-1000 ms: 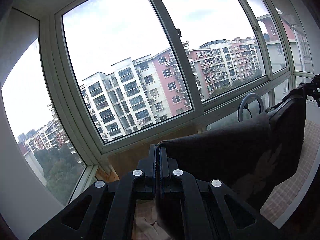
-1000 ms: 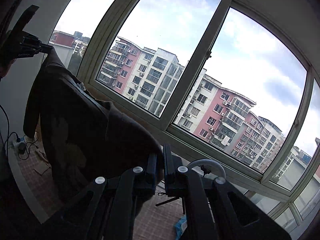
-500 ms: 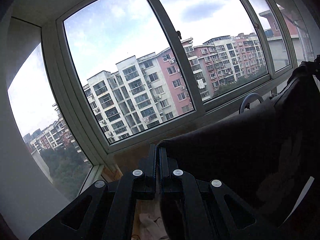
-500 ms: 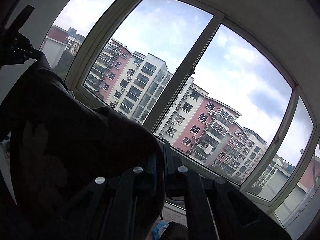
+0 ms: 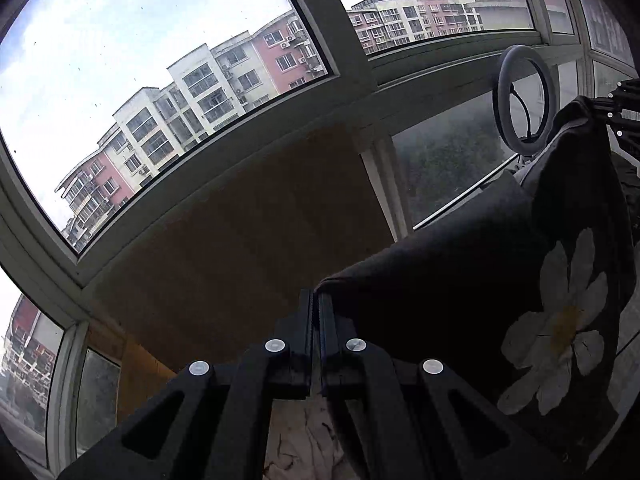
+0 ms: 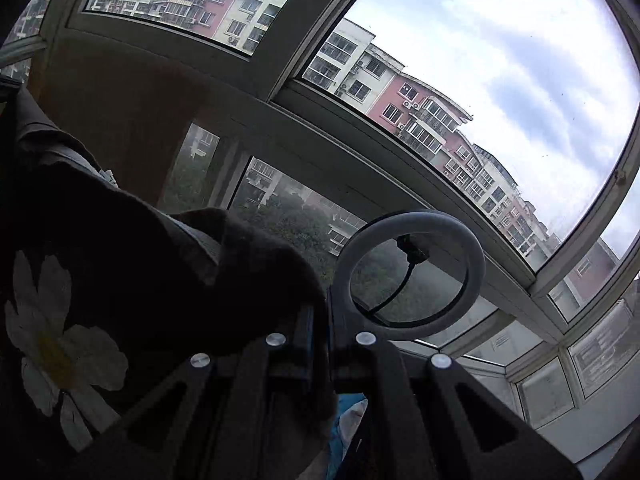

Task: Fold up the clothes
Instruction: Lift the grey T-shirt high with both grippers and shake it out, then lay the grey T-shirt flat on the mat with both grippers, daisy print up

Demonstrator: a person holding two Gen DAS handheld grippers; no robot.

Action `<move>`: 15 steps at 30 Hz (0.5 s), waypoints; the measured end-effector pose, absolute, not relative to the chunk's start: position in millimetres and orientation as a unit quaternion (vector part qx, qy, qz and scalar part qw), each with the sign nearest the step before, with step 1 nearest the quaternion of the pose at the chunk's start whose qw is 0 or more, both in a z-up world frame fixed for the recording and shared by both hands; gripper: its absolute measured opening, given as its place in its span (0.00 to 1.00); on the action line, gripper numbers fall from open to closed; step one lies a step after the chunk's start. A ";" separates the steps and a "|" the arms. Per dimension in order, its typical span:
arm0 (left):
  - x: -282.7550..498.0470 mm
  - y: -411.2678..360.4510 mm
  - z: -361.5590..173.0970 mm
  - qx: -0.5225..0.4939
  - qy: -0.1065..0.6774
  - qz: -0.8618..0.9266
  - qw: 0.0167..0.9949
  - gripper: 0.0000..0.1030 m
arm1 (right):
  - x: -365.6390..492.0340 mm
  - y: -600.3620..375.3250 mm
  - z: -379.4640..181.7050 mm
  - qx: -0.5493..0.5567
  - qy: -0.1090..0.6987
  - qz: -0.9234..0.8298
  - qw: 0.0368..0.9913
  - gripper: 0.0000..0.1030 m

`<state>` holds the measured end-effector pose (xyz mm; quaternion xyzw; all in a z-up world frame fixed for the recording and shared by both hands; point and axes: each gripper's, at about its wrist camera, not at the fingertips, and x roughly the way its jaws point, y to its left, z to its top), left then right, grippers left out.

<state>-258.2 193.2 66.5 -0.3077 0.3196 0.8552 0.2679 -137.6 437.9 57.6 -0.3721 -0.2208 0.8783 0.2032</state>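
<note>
The left gripper (image 5: 315,312) is matt black plastic with small, shiny metal-looking screw heads; its fingers (image 5: 306,320) have finely ribbed inner faces. Pinched between them, a dark garment (image 5: 460,280) looks like soft, matt knit cloth, and to the right of the fingers it carries a flat white daisy print (image 5: 560,332). The right gripper (image 6: 319,328) has the same dull black finish. Just beyond its fingertips, a ring light (image 6: 412,276) looks like smooth, pale plastic. Ahead lies a matt brown wooden-looking panel (image 5: 240,248).
</note>
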 end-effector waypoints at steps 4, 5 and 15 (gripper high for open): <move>-292.6 235.1 -72.1 -0.409 0.380 0.786 0.264 0.07 | -182.5 463.4 -94.3 -0.529 -0.207 0.807 0.161 0.14; -291.1 237.0 -97.0 -0.424 0.389 0.772 0.270 0.07 | -174.1 461.6 -121.8 -0.547 -0.215 0.795 0.150 0.14; -205.6 114.7 -116.5 -0.451 0.339 0.762 0.320 0.13 | -22.2 462.7 -117.9 -0.506 -0.084 0.853 0.094 0.49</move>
